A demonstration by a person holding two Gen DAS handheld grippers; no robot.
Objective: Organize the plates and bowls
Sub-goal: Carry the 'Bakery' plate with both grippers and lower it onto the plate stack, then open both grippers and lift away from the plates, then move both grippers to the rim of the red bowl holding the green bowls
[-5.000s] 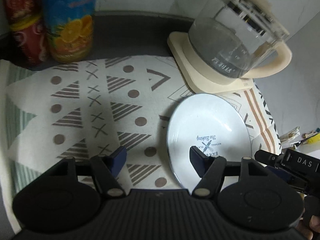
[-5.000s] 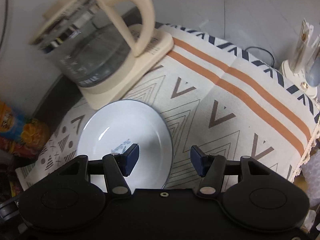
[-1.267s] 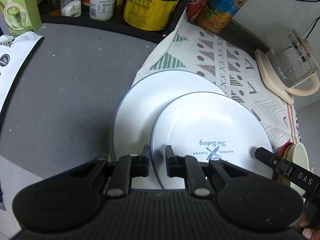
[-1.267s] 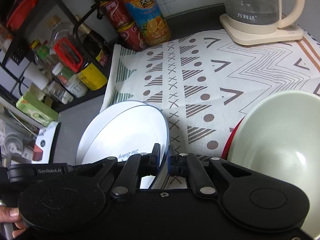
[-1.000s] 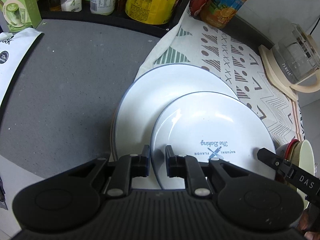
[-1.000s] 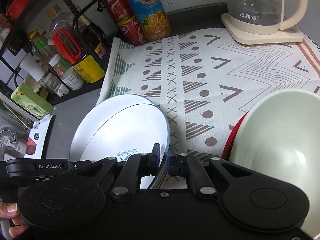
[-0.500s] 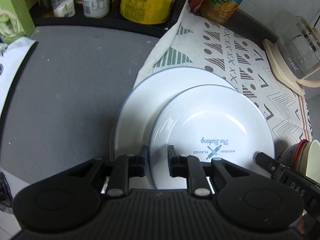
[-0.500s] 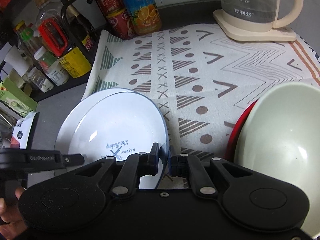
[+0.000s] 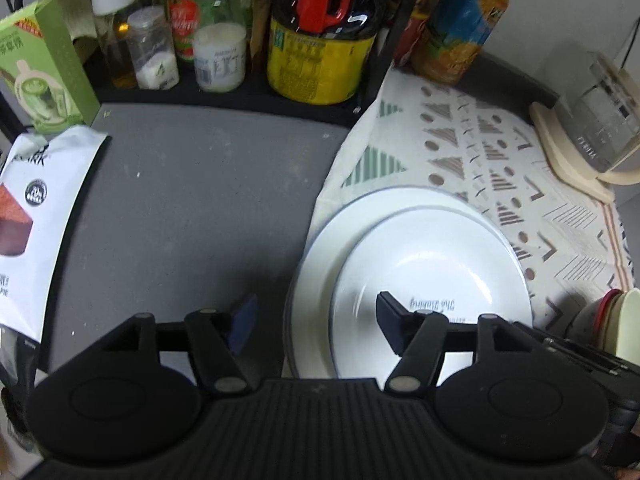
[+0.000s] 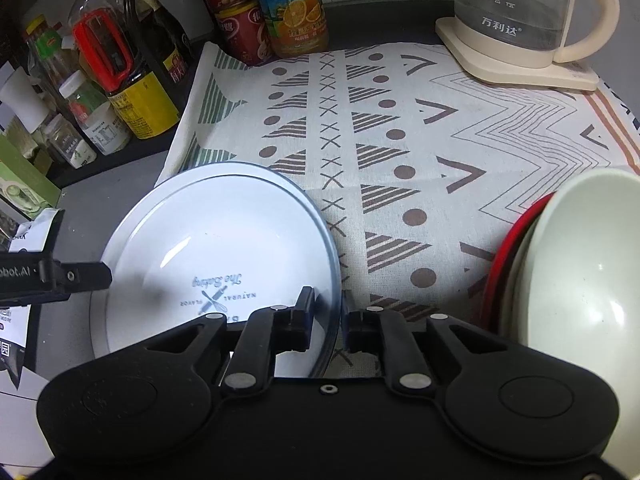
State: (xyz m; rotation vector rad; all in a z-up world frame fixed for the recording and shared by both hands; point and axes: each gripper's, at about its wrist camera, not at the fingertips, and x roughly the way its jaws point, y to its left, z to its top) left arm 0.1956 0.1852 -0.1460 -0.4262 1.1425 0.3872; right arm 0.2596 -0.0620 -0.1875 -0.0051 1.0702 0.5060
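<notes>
A small white plate with printed lettering (image 9: 432, 276) (image 10: 224, 248) lies on a larger white plate (image 9: 320, 264) (image 10: 120, 240) at the left edge of the patterned cloth. My left gripper (image 9: 316, 324) is open, its fingers spread on either side of the plates' left rim, holding nothing. My right gripper (image 10: 328, 320) has its jaws slightly parted around the small plate's right rim; contact is unclear. A pale green bowl (image 10: 576, 304) (image 9: 628, 328) nested in a red bowl (image 10: 496, 264) stands at the right.
A rack of bottles and jars (image 9: 280, 32) (image 10: 100, 80) lines the back left. An orange juice carton (image 10: 292, 4) and red cans (image 10: 236, 20) stand behind the cloth (image 10: 400, 140). A glass kettle (image 10: 520, 12) (image 9: 596, 132) sits back right. A white packet (image 9: 36, 232) lies left.
The small plate has been lowered onto the larger plate. My left gripper has opened wide and let go of its rim. My right gripper's jaws have parted a little.
</notes>
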